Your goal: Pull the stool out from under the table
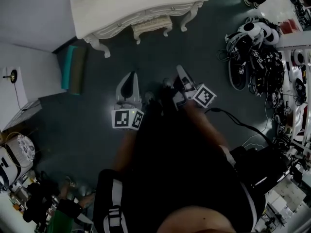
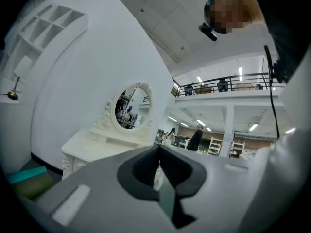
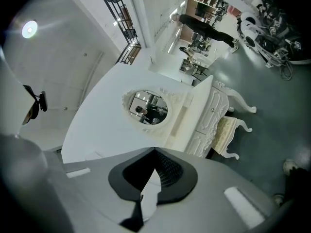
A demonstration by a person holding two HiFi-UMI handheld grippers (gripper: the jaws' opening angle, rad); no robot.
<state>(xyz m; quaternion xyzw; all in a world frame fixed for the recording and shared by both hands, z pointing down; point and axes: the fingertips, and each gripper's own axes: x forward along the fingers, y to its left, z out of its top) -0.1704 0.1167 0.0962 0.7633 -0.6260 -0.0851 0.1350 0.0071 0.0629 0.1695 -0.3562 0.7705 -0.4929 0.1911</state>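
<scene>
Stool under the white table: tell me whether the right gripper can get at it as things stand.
Probably yes, once closer: only bare floor lies between the right gripper and the stool, whose front shows from under the table. The gripper's shut jaws must open first.

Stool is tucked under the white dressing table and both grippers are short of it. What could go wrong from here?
1. The left gripper and right gripper both have their jaws shut; unless opened, they may only nudge the stool.
2. The stool sits between the dressing table's curved legs, so a skewed pull could snag one.
3. A black cable trails across the floor at the right, near a heap of headsets: a possible trip when stepping back.
</scene>
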